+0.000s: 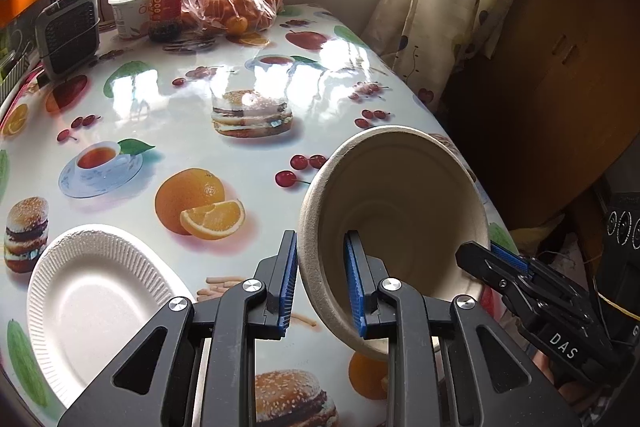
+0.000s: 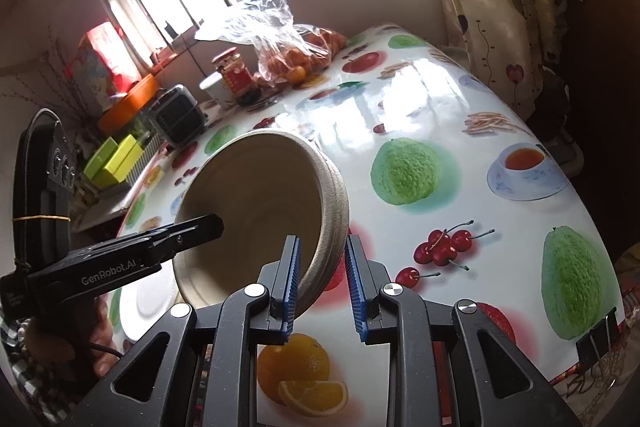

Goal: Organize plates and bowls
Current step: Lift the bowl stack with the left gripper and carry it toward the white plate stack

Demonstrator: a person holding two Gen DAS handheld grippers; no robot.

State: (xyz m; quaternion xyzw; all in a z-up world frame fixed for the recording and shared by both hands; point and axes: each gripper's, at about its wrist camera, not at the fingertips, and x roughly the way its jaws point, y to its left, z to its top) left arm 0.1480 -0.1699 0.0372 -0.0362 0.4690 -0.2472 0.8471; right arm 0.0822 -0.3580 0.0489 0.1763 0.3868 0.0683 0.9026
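One bowl [image 1: 394, 223] aloft, tipped, its wall pinched between both sets of fingers | left gripper [image 1: 320, 281] clamps near rim; right gripper [image 2: 322, 281] clamps opposite rim | paper plate [image 1: 96, 303] lies beyond the left fingers on table [image 1: 248, 75] | judged: bowl not yet placed | both grippers angled downward.
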